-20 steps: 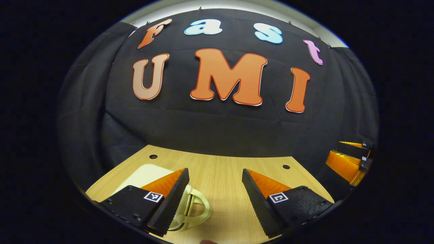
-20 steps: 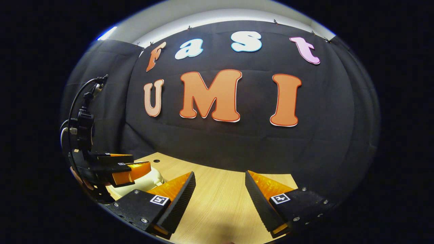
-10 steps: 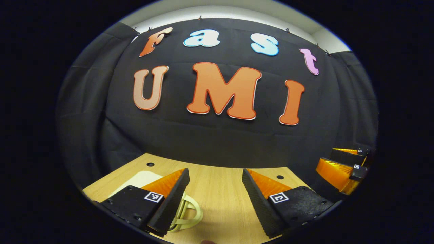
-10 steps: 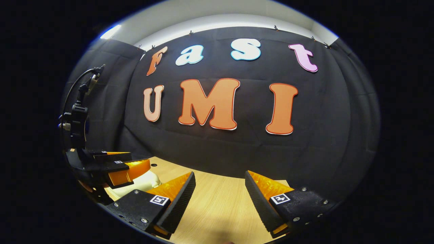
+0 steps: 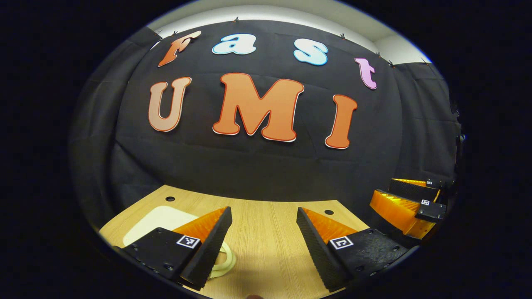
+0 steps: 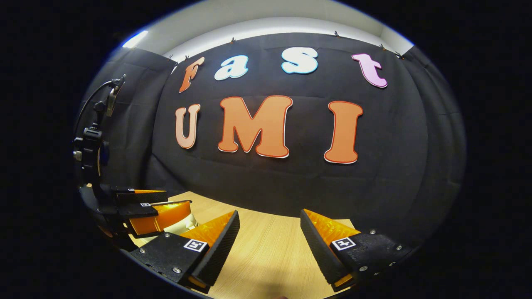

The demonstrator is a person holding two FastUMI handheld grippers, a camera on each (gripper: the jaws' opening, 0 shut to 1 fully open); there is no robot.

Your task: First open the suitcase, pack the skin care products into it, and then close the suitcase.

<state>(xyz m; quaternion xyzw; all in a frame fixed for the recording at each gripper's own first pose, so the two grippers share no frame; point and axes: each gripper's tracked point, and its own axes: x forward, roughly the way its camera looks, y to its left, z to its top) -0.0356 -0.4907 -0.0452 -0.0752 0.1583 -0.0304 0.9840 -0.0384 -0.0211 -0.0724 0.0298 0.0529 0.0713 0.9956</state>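
Note:
The cream suitcase (image 5: 160, 218) lies flat and shut on the wooden table (image 5: 266, 253) at the lower left of the left gripper view. Its looped handle (image 5: 224, 259) peeks out beside my left gripper's near finger. My left gripper (image 5: 263, 211) hangs open above the table with nothing between its fingers. My right gripper (image 6: 269, 212) is also open and holds nothing above bare wood. In the right gripper view the left gripper (image 6: 178, 197) hovers at the far left over a bit of the suitcase (image 6: 185, 222). The right gripper (image 5: 384, 189) shows at the far right of the left gripper view.
The black cloth wall (image 5: 257, 166) closes off the back of the table, a short way beyond both grippers. Two small round holes (image 5: 170, 199) (image 5: 328, 212) sit near the table's far edge. A cable (image 6: 93, 104) rises from the left gripper's body.
The suitcase handle has slipped lower and further behind the left finger in the left gripper view. That view has swung slightly to the right. Both grippers stayed open.

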